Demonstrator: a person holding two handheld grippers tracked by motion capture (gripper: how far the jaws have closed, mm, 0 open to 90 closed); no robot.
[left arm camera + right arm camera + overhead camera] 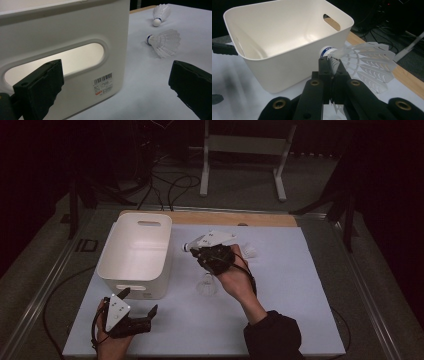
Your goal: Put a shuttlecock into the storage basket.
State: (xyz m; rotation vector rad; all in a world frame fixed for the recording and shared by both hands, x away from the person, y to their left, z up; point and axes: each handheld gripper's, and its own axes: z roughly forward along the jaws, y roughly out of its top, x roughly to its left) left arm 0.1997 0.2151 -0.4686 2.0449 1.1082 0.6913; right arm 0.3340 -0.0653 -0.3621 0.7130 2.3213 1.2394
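My right gripper (333, 63) is shut on the skirt of a white plastic shuttlecock (364, 61), whose blue-banded cork points toward the white bin (287, 32). From above, that gripper (195, 251) hovers just right of the bin (135, 252), a little above the table, with the shuttlecock (188, 246) at its tip. My left gripper (139, 301) rests near the table's front left, by the bin's near wall, jaws wide apart. In the left gripper view the gripper (115, 82) holds nothing and faces the bin's handle slot (55, 60).
Two more shuttlecocks lie on the white table sheet: one (206, 285) (165, 41) under my right wrist, another (249, 252) (161, 12) farther back. The bin looks empty inside. A wooden strip (230, 218) edges the far side; cables and a stand lie on the floor beyond.
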